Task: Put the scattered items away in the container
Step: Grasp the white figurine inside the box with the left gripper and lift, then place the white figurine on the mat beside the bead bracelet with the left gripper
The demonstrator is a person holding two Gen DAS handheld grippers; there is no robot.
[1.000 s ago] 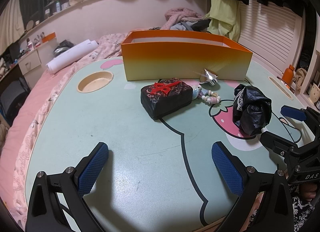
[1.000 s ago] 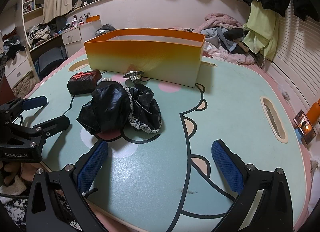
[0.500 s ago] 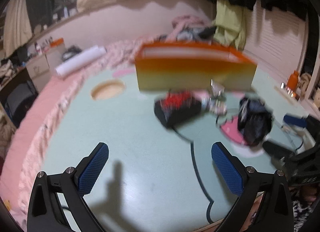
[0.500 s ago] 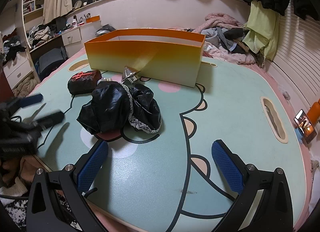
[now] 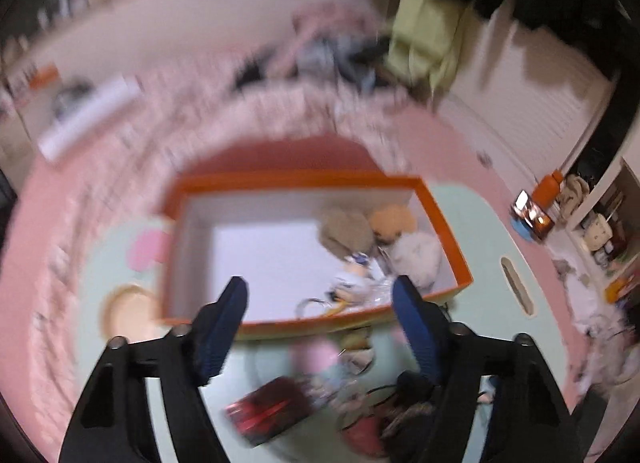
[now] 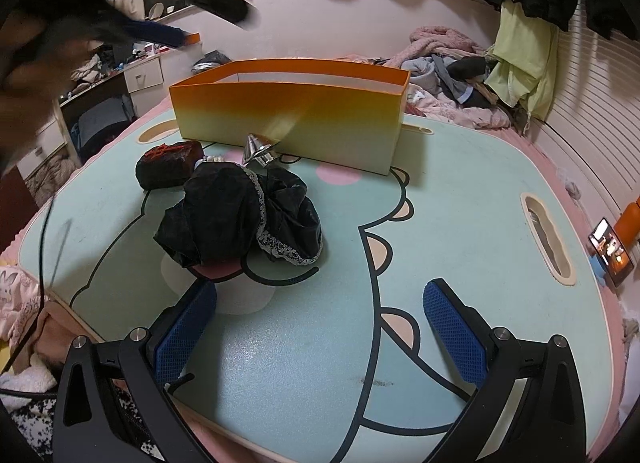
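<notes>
The left claw (image 5: 320,303) hung above the orange container (image 5: 444,223), which filled the middle of the blurred left wrist frame. Its jaws were closing with nothing between them, so it carried no item. A few soft toys (image 5: 376,231) already lay in the container's right end.

The right claw (image 6: 320,327) sat wide and empty at the bottom of its frame, low over the counter (image 6: 460,203). The black lace-edged bundle (image 6: 240,215), dark red-marked pouch (image 6: 170,163) and silver cone (image 6: 258,149) lay scattered left of centre, in front of the container.

The likely slips: jaws shutting on air, so a wasted trip; the limp bundle snagging on the container's rim; the cone skidding away if nudged.
</notes>
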